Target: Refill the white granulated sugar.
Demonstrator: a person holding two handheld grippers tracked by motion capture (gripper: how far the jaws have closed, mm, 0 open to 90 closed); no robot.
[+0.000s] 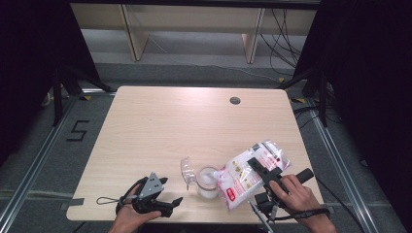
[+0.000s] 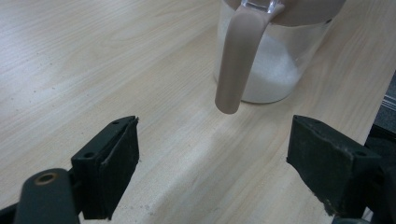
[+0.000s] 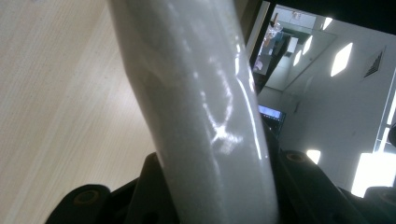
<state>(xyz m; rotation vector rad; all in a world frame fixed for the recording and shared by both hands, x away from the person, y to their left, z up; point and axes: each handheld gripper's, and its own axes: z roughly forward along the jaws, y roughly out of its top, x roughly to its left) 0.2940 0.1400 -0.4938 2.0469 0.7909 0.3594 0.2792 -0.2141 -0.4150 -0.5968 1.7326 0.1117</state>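
I work at a pale wood-grain counter point(image 1: 160, 126) with rounded corners and a small dark grommet hole point(image 1: 235, 100) at its far edge. Everything that matters sits around one landmark, the clear plastic jar point(image 1: 208, 182) near my edge of the counter, already part full of white grains.

Leaning over the jar from its right is the soft clear plastic bag point(image 1: 248, 174) with red print, tilted so its mouth touches the jar's rim. The fingers of my right gripper point(image 1: 262, 171) are clamped on its upper half, and in the right gripper view the white film point(image 3: 205, 116) bulges between them. I judge the bag heavy for its size, floppy and slippery; its contents will shift and sag below the grip, so I should hold it high across the film and tip gently to avoid spilling.

The jar looks stiff and light, likely to slide if nudged. Its beige handle point(image 2: 236, 65) hangs down the near side, a good place to steady it. Its clear flip lid point(image 1: 187, 170) stands open to the left.

Left of the jar, my left gripper point(image 1: 167, 204) rests low, fingers point(image 2: 109, 163) spread wide and holding nothing.

Beyond the counter are grey floor, wooden furniture legs, trailing cables and black curtains.
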